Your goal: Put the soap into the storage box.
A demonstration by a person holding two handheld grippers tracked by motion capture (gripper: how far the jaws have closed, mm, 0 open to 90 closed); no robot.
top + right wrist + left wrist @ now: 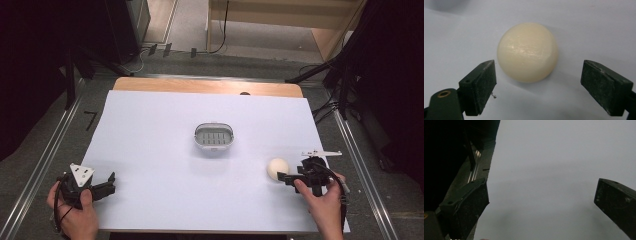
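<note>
A cream-coloured ball (277, 168) (527, 52) rests on the white table sheet (165, 150) at the right. My right gripper (284, 177) (539, 82) sits just in front of the ball, open, its jaws standing wide on either side without touching it. A grey oval dish with a slotted insert (214, 136) stands in the middle of the sheet. At the near left corner my left gripper (111, 183) (541, 202) is open with nothing between its jaws, pointing across the bare sheet.
The sheet covers a wooden table (207, 86). Metal rails (47, 155) run along both sides of it, and the floor beyond is dark with cables and stands (345, 80). The left gripper hangs near the sheet's left edge (490, 177).
</note>
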